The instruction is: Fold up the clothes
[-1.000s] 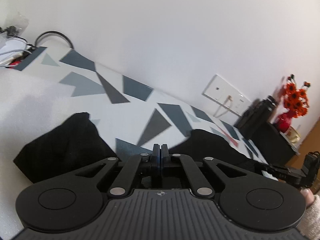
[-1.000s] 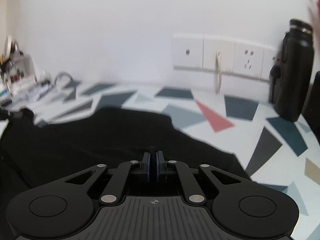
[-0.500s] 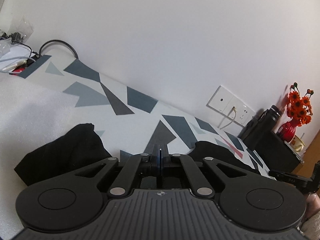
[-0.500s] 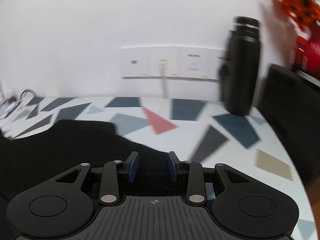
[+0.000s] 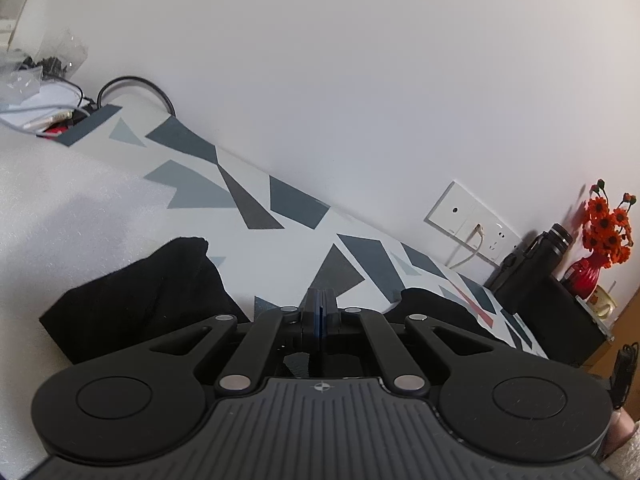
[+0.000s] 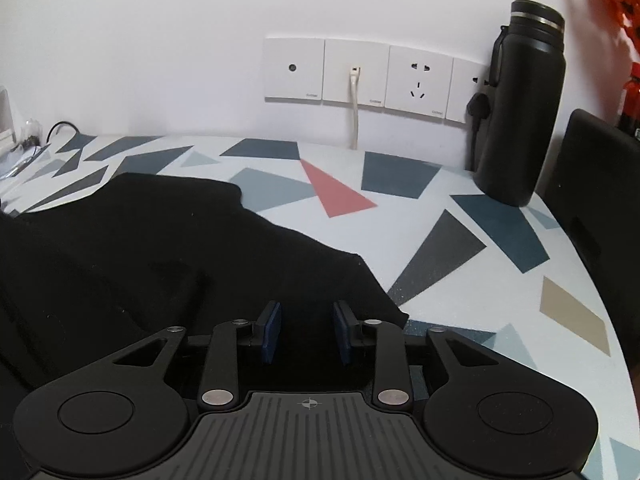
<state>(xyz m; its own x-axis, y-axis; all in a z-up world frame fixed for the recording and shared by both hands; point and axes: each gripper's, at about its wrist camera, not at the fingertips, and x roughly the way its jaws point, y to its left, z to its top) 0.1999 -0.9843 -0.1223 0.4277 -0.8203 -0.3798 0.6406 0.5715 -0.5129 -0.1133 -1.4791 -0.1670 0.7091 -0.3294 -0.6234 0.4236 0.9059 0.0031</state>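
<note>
A black garment (image 6: 168,256) lies spread on the patterned table (image 6: 460,240). My right gripper (image 6: 307,332) hovers open just above its near right edge, and nothing sits between the blue pads (image 6: 269,332). In the left wrist view the black garment (image 5: 136,304) shows as a bunched lobe on the left and another lobe on the right. My left gripper (image 5: 320,308) is shut between them. The cloth runs in under its fingers, and the pinch point itself is hidden.
A black bottle (image 6: 520,104) stands at the back right under the wall sockets (image 6: 372,76), with a white cable (image 6: 354,112) plugged in. A black box (image 6: 600,184) stands at the right edge. Red flowers in a vase (image 5: 600,240) and cable clutter (image 5: 52,92) flank the table.
My right gripper has opened and let go of the garment, and it has swung to the right. The left gripper stays shut and has tilted back a little.
</note>
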